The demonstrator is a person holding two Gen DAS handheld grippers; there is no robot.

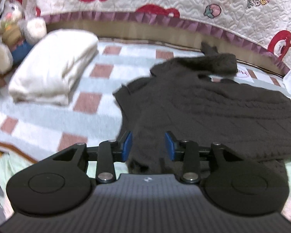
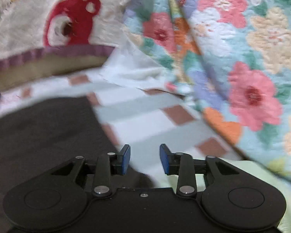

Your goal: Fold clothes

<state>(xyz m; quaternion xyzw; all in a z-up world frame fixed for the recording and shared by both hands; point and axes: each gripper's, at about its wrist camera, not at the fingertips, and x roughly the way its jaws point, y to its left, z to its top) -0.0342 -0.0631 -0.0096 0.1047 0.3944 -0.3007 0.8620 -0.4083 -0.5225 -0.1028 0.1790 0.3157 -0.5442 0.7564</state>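
Observation:
A dark brown cable-knit sweater (image 1: 213, 106) lies spread on the checked bed cover (image 1: 99, 89), with one sleeve folded across its far collar end. My left gripper (image 1: 148, 145) is open just above the sweater's near hem, its blue pads on either side of the fabric without pinching it. In the right wrist view the same sweater (image 2: 42, 132) fills the lower left. My right gripper (image 2: 145, 159) is open over the sweater's near right corner, with the bed cover (image 2: 145, 120) beyond it. Both views are blurred by motion.
A folded cream garment (image 1: 54, 66) lies at the left on the bed, with a plush rabbit (image 1: 11, 25) behind it. A quilted bear-print cover (image 1: 164, 0) rises along the back. A floral quilt (image 2: 242, 58) is heaped at the right.

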